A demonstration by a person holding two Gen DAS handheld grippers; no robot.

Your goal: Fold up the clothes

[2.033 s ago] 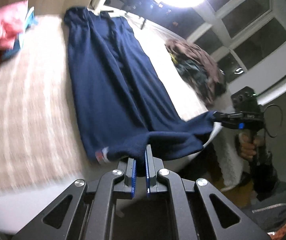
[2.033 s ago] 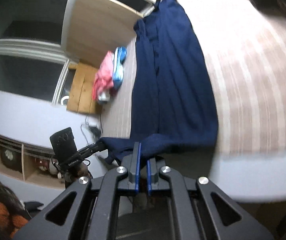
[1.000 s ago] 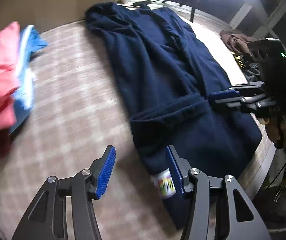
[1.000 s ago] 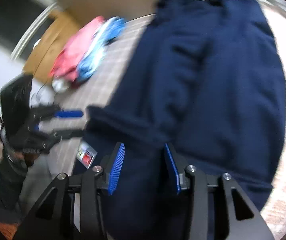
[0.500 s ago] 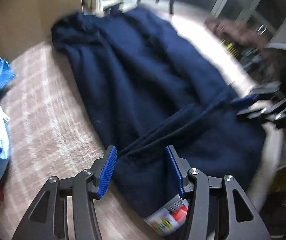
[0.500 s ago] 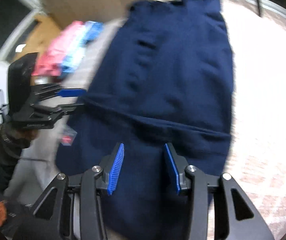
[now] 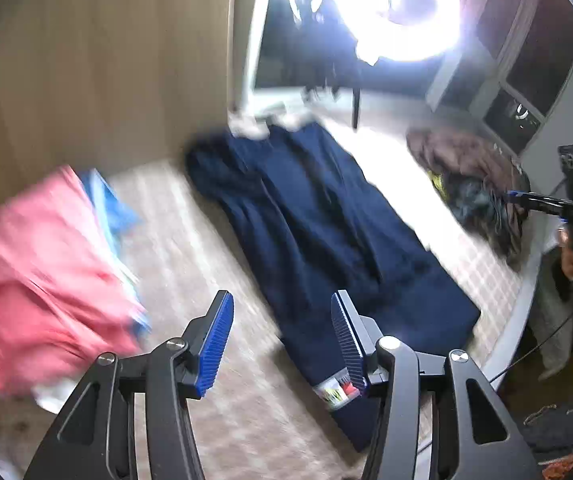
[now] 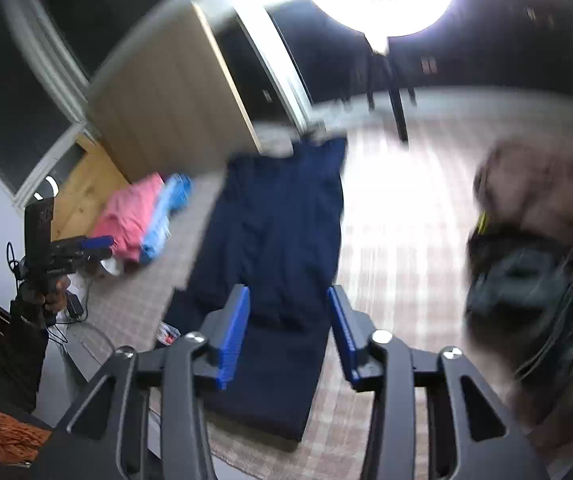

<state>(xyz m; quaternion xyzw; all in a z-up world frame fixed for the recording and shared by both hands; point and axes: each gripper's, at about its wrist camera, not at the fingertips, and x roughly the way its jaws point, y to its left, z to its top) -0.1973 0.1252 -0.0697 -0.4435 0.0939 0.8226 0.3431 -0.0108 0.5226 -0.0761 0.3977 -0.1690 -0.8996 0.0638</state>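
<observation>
The navy garment (image 7: 326, 236) lies flat along the bed (image 7: 190, 248), its near end folded over. Both tongs, left (image 7: 282, 340) and right (image 8: 290, 336), hang apart above it, empty; the right jaws have just been opening. Pink clothes (image 7: 34, 276) sit at nine o'clock.

Black left gripper (image 7: 282, 338) and right gripper (image 8: 289, 334): ribbed blue pads, silver screws, triangular cut-outs.

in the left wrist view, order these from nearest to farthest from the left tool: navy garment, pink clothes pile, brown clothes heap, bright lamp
1. navy garment: its near end with the label lies just behind the left tool, at the right pad.
2. pink clothes pile: on the left, close by.
3. brown clothes heap: far right of the bed.
4. bright lamp: top, beyond the bed.
</observation>
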